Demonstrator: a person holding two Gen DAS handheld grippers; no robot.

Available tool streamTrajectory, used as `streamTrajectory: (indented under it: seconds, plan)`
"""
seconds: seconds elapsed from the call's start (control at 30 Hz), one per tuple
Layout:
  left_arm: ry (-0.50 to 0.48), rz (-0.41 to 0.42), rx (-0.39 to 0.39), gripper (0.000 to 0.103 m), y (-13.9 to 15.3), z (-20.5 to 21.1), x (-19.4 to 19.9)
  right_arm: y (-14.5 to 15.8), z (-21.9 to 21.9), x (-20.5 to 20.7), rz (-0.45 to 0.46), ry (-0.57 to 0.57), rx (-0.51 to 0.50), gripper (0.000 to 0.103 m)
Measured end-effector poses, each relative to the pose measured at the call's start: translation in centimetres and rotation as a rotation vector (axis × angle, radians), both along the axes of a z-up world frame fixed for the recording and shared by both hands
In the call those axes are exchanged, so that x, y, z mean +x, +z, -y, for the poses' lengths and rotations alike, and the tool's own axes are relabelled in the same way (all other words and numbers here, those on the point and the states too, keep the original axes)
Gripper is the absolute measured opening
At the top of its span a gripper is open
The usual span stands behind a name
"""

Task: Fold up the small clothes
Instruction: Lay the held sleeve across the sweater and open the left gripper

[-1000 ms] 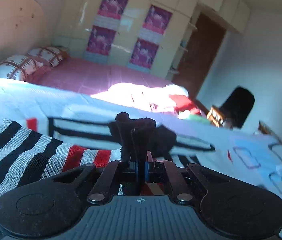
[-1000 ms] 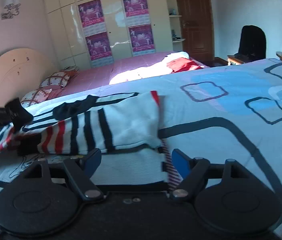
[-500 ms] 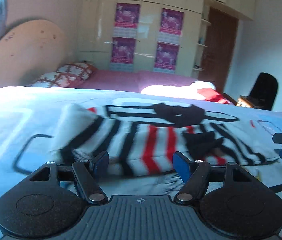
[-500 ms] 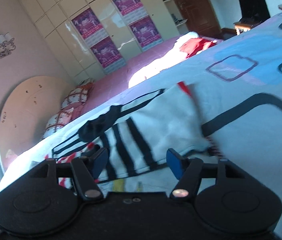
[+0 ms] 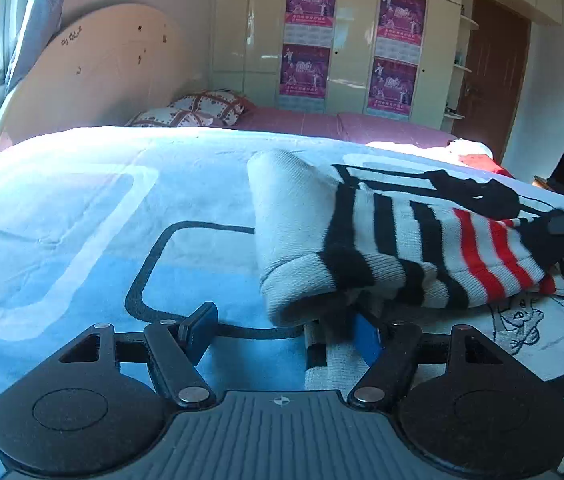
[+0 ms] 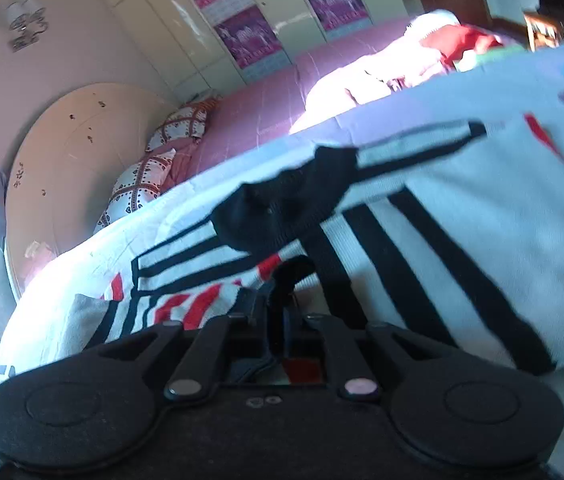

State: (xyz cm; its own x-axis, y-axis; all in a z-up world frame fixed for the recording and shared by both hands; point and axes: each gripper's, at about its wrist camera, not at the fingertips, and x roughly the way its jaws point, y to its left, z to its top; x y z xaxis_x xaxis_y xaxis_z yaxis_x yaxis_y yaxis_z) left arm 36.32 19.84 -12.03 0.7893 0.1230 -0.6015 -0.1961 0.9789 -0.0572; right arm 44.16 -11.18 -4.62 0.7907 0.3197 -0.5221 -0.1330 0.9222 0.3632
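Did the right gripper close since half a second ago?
Yes. The right gripper was open then; now it is shut on the striped sweater, nearer to its black collar.

A ribbed knit sweater (image 5: 402,248) lies on a soft, matt cotton bedspread (image 5: 82,208); glossy wardrobe doors (image 5: 354,32) shine behind, beside a dark wooden door (image 5: 490,68).

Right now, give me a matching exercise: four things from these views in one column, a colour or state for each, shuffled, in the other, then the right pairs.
Things:
1. left hand-held gripper
2. right hand-held gripper
3. striped sweater
4. door

Colour or state:
A. brown
B. shut on the sweater's fabric
C. white with black and red stripes
D. open, fingers spread wide

Pairs: 1-D, 2-B, 3-C, 4-A
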Motion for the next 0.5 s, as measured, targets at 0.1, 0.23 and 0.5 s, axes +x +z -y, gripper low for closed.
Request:
streamTrajectory:
  seconds: [0.1, 0.23, 0.5]
  plan:
    - [0.000, -0.003, -0.013, 0.066, -0.5, 0.0, 0.5, 3.0, 0.6, -1.5, 0.123, 0.002, -0.084, 0.007]
    - [-0.003, 0.001, -0.015, 0.066, -0.9, 0.4, 0.8, 4.0, 3.4, -2.9, 0.172, -0.044, -0.141, 0.007]
    - [-0.002, -0.004, -0.020, 0.066, -0.8, 0.5, 0.9, -1.9, 5.8, -2.1, 0.005, -0.090, -0.141, 0.007]
